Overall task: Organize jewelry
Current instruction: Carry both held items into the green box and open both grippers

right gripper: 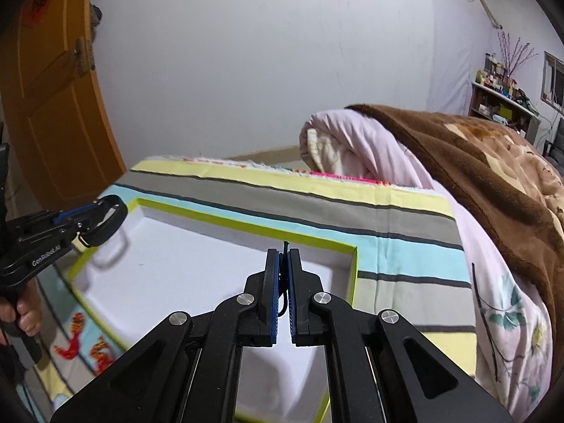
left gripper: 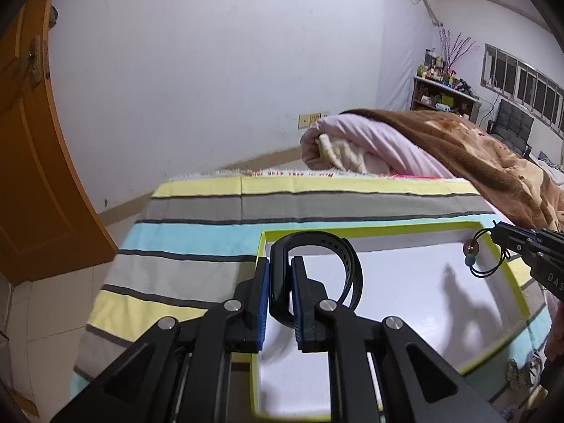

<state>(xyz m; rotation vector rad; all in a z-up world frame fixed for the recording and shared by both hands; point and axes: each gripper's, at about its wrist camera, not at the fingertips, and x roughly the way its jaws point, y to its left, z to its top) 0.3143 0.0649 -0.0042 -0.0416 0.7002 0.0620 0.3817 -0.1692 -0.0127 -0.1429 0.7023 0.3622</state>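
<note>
Two pieces of jewelry hang over the shallow white tray [left gripper: 405, 282] with the lime-green rim, one in each gripper.

In the left wrist view, the left gripper [left gripper: 280, 282] pinches a black wristband [left gripper: 317, 243] by its thick body, the strap looping up and to the right above the tray's near-left corner. The clamp sits low on the band, so the strap hangs free; I judge that if the pads let go while over the rim rather than inside it, the band could catch on the edge and tip onto the striped bedsheet [left gripper: 197, 208]. At the tray's far-right corner the right gripper [left gripper: 500, 229] holds a thin black cord bracelet [left gripper: 483, 257] with small beads, dangling just above the rim.

In the right wrist view, the right gripper [right gripper: 282, 268] is pressed nearly together on the cord [right gripper: 284, 246], only a thin black strand showing between the blue pads, above the tray [right gripper: 246, 225] near its far-right corner. The cord is so slight that it may cling to a pad on release, or slip out early. The left gripper [right gripper: 102, 218] shows over the tray's left edge, the wristband [right gripper: 112, 222] looped at its tip. Both loads look close enough to the rim that a hasty drop risks landing outside.
</note>
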